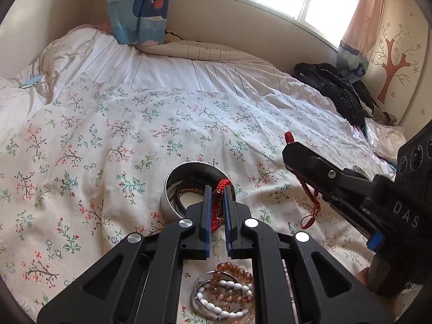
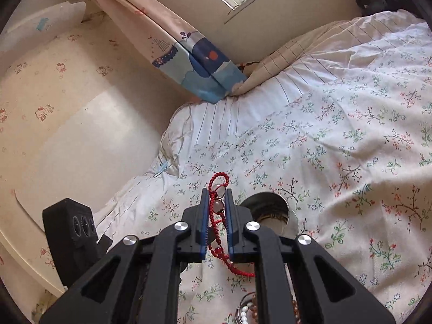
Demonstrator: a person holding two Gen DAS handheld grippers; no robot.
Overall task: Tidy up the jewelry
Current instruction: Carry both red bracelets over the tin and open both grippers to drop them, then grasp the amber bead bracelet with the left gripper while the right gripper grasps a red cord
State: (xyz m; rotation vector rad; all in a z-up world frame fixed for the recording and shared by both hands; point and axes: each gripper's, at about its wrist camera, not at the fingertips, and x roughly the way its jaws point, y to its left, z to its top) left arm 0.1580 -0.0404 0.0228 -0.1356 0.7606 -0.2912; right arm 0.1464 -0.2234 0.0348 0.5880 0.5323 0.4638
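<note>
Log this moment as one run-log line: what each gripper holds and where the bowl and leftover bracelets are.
left gripper: shut on red cord bracelet over metal bowl | right gripper: shut on red beaded bracelet | loose bracelets: on bedsheet

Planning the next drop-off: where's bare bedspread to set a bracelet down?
Free: bedspread left of the tin, and the stretch beyond it toward the striped quilt. Crowded: bead pile under the left gripper; right gripper with its red cord right of the tin.
</note>
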